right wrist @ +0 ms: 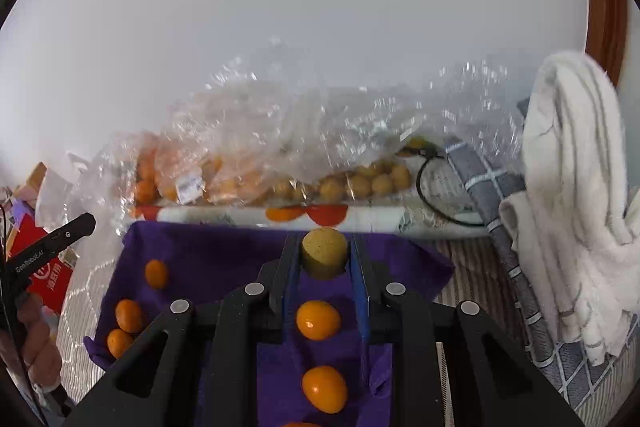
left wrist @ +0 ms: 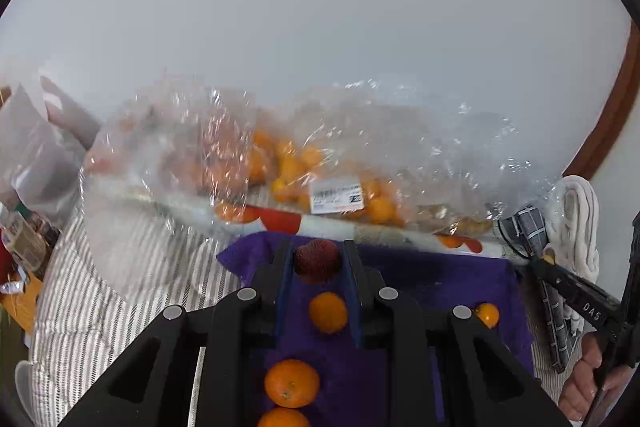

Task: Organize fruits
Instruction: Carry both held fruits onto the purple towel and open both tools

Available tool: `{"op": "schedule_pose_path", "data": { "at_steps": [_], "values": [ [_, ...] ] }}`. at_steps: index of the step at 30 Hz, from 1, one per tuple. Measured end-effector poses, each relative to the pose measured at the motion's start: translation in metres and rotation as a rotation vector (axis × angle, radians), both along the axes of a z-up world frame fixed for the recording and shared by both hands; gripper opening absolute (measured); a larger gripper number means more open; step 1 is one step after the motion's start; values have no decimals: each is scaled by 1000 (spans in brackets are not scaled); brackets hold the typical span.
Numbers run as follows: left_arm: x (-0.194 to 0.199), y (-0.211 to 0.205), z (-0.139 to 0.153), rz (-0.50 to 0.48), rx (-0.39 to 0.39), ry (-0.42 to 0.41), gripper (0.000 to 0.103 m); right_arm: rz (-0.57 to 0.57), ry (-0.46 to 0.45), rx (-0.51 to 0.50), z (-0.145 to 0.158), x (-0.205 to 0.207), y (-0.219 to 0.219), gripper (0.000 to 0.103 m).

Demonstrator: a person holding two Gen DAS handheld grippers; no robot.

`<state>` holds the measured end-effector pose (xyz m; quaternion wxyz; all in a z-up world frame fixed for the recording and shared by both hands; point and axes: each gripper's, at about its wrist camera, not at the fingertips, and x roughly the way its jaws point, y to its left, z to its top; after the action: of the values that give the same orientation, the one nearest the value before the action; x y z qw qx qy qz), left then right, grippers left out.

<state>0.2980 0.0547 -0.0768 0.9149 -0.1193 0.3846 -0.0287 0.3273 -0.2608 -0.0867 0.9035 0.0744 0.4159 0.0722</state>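
My left gripper is shut on a dark red, bumpy fruit, held over the far part of a purple cloth. Below it on the cloth lie tangerines in a line, and a small kumquat to the right. My right gripper is shut on a round tan-yellow fruit above the same purple cloth. Kumquats lie in a row under it; several tangerines lie at the cloth's left. Clear plastic bags of fruit sit behind the cloth.
A white wall rises right behind the bags. White towel and grey checked cloth lie to the right, with a black cable. Red packaging and boxes crowd the left. The bed cover is striped. A hand holds the other gripper's handle.
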Motion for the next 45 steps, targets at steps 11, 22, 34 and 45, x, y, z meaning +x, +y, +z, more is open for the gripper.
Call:
{"op": "schedule_pose_path", "data": {
  "at_steps": [11,22,34,45],
  "values": [
    [20,11,-31,5,43,138,23,20,131,-52,-42,19,-2,24],
    [26,0,-52,-1,98,254,23,28,173,-86,-56,24,1,24],
    [32,-4,-67,5,112,307,23,45,201,-84,-69,30,3,24],
    [41,-4,-75,8,105,323,23,58,173,-92,-62,27,1,36]
  ]
}}
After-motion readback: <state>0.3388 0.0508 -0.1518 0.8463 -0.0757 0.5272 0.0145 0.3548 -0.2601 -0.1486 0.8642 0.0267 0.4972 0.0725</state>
